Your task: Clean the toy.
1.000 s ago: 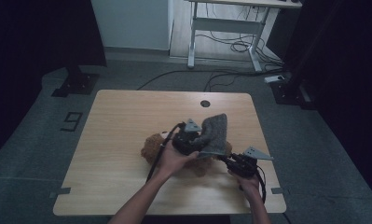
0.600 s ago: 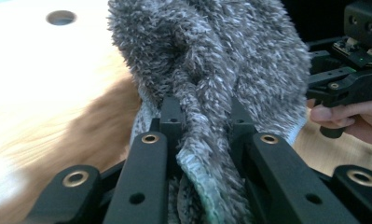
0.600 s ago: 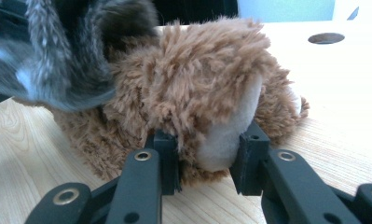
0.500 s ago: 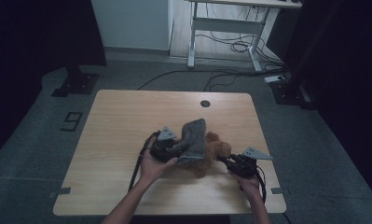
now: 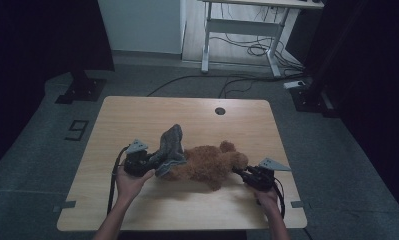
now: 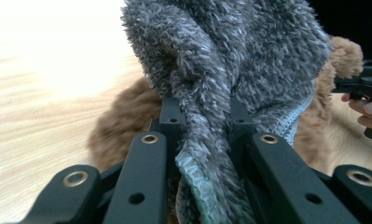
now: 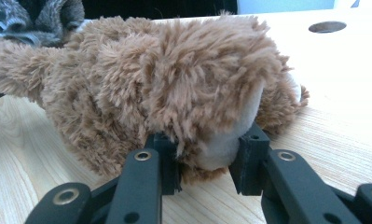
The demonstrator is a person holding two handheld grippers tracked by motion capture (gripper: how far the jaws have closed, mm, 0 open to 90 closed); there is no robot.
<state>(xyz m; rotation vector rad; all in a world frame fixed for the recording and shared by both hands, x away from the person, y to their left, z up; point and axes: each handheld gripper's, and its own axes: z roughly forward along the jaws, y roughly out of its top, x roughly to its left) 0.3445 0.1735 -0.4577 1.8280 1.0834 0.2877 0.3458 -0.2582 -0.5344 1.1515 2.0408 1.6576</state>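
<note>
bare tabletop (image 5: 152,112) beyond and left, brown plush bear (image 5: 207,165) and grey cloth (image 5: 170,145) blocking centre

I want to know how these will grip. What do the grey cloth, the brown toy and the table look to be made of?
Grey cloth: fluffy pile fabric, likely fleece or microfibre, with a stitched edge. Brown toy: shaggy plush, matte, with a smoother pale patch; it dents under the jaws, so probably soft-stuffed. Table: light wood grain, smooth; maybe laminate.
</note>
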